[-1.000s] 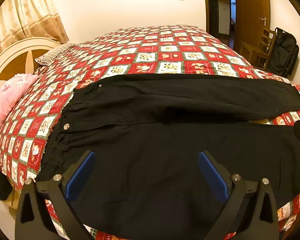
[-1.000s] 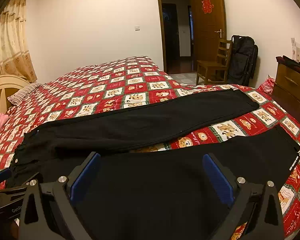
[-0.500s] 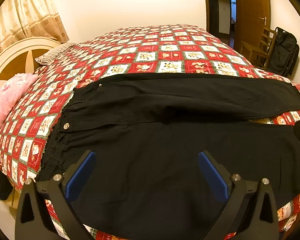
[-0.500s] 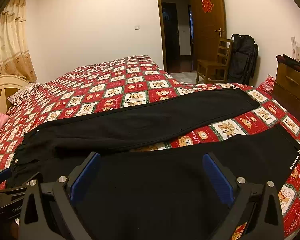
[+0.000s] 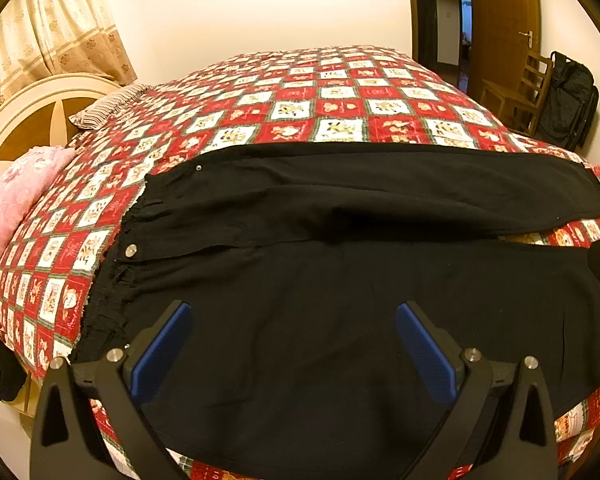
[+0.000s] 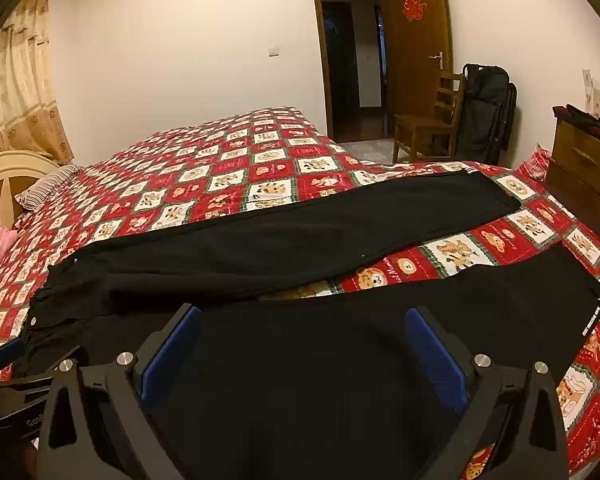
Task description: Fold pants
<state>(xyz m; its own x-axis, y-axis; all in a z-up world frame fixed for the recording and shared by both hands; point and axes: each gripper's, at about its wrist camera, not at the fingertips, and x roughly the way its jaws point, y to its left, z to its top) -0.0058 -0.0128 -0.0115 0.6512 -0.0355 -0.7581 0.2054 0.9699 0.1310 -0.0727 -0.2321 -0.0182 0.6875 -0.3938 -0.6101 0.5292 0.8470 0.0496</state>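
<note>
Black pants (image 5: 340,280) lie spread flat on the bed, waistband to the left with a metal button (image 5: 131,250), the two legs running right. The far leg (image 6: 300,236) and near leg (image 6: 420,320) part toward the cuffs. My left gripper (image 5: 294,344) hovers open over the near leg close to the waist, nothing between its blue pads. My right gripper (image 6: 302,350) is open above the near leg further toward the cuff (image 6: 592,308). Part of the left gripper (image 6: 16,392) shows at the lower left of the right wrist view.
The bed has a red checked quilt (image 5: 340,108), a cream headboard (image 5: 28,120) and a pink pillow (image 5: 16,196) at left. A wooden chair (image 6: 428,128), black bag (image 6: 488,112), open door (image 6: 416,48) and wooden dresser (image 6: 580,160) stand at right.
</note>
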